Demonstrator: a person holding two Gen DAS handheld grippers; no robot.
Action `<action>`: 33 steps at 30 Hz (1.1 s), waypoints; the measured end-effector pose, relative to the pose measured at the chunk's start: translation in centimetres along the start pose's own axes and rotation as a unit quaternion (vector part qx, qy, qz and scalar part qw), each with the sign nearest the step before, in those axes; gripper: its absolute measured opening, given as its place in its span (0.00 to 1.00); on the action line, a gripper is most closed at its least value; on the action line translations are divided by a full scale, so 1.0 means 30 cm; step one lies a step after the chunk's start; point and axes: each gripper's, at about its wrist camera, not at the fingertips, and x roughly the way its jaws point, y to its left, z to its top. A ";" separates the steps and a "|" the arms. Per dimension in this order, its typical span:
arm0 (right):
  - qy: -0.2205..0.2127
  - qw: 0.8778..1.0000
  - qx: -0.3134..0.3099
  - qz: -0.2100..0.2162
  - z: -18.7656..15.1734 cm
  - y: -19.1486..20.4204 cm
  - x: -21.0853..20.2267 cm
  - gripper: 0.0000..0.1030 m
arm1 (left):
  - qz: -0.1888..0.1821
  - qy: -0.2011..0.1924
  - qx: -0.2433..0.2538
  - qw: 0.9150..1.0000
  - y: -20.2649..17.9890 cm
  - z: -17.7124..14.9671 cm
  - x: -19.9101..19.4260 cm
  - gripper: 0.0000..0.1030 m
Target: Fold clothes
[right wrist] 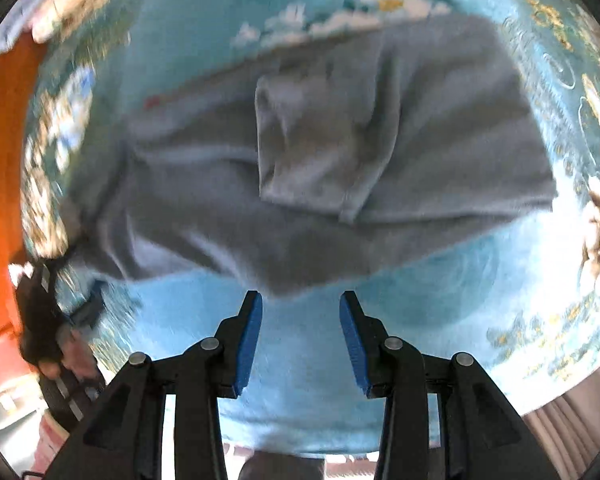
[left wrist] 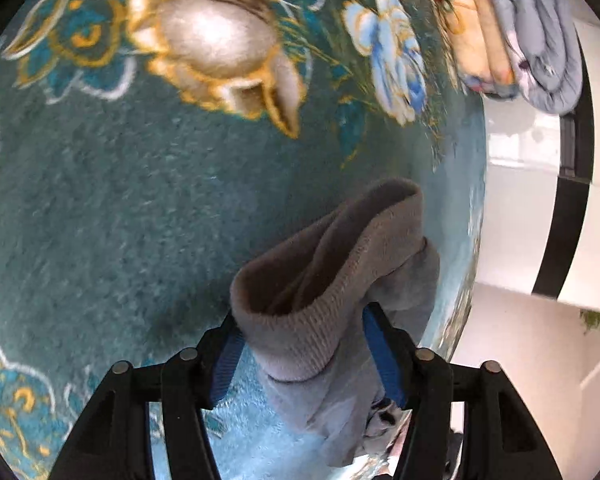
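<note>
Jaws of the left gripper [left wrist: 304, 344] are clamped on a grey garment [left wrist: 332, 280], its ribbed cuff bunched between the blue pads [left wrist: 384, 356] and folded open above them; more of the same cloth is seen hanging below the cuff, between the black fingers. Beneath it a teal blanket [left wrist: 120, 208] is spread, patterned with gold-edged cream and blue flowers, and its edge is met by a white floor [left wrist: 516, 208] to the right in the left wrist view. A stack of folded bedding [left wrist: 512, 32], grey and pale yellow, is seen at the top right of that view, lying on the far part of the blanket. Jaws of the right gripper [right wrist: 300, 336] are held apart with nothing between them; light blue blanket [right wrist: 300, 380] is seen through the gap. Just ahead of the right fingertips the grey garment [right wrist: 320, 152] is laid out across the blanket, wrinkled, with a lighter folded patch near its middle. Its nearest edge lies close to the fingertips; whether it is touched cannot be told, as the picture is blurred. At the left edge of the right wrist view an orange surface [right wrist: 0, 160] is seen, and below it a dark object, too blurred to be named
</note>
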 end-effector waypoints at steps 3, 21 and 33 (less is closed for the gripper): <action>0.008 0.999 -0.026 -0.016 0.001 0.035 -0.006 0.40 | 0.000 -0.005 -0.004 1.000 -0.001 0.003 0.002 0.50; -0.028 0.996 -0.065 0.060 0.044 -0.202 -0.149 0.40 | 0.177 -0.138 0.229 0.947 -0.636 -0.396 -0.144 0.17; -0.087 0.983 0.084 0.136 0.071 -0.915 -0.337 0.40 | 0.289 -0.081 0.467 0.832 -1.054 -1.079 0.327 0.17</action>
